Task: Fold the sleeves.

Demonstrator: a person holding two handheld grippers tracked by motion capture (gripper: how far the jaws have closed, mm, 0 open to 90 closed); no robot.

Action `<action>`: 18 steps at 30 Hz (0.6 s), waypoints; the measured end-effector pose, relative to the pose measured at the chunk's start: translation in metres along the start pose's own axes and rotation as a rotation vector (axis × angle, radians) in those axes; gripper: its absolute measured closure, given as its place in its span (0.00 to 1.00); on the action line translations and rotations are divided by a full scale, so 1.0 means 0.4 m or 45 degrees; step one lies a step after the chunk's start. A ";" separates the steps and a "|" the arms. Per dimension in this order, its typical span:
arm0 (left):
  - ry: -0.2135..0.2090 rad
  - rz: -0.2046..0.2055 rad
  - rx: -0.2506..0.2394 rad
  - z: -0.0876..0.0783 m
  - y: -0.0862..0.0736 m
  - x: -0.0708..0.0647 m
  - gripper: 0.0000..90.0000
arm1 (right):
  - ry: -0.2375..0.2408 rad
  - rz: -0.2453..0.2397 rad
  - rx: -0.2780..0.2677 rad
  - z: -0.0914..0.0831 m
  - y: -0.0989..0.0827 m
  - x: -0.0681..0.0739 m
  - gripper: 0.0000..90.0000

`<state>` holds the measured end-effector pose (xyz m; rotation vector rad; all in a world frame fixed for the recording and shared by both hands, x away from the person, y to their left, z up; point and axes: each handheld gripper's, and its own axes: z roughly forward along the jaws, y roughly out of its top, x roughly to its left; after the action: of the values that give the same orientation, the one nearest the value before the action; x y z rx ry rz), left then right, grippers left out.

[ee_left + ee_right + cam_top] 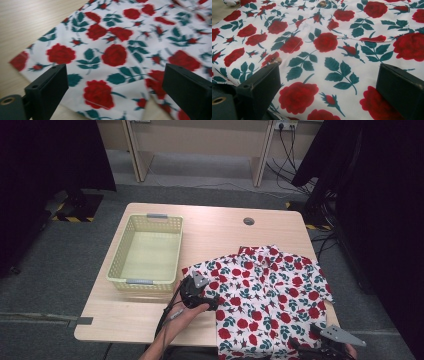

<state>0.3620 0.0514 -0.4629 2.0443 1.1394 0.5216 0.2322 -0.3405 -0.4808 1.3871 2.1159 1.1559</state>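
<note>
Closing in on the shirt (265,295), lying flat on the table's (210,220) near right part, beside the empty basket (146,251). Likely starting a fold: both grippers arriving, nothing gripped yet. Left gripper (200,301) hovering at the left sleeve (62,57), jaws standing wide apart, holding nothing. Right gripper (320,347) poised over the hem, jaws equally wide, empty, buttons (276,60) showing between them. Next calling for lowering, pinching sleeve and hem edges, lifting inward. Collar pointing away from the person, long axis running near to far, tilted slightly right.
</note>
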 end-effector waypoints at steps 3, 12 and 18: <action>0.010 -0.040 0.031 0.009 0.002 0.007 0.10 | 0.007 -0.003 0.002 0.002 0.000 0.002 0.06; 0.048 -0.072 0.074 0.041 -0.015 0.030 0.17 | 0.005 0.001 0.003 0.003 -0.002 -0.003 0.06; 0.033 -0.031 0.023 0.035 -0.018 0.022 0.40 | 0.006 0.001 0.004 0.003 0.000 -0.001 0.07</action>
<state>0.3717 0.0556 -0.4776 2.0420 1.1872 0.5286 0.2331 -0.3403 -0.4818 1.3876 2.1215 1.1582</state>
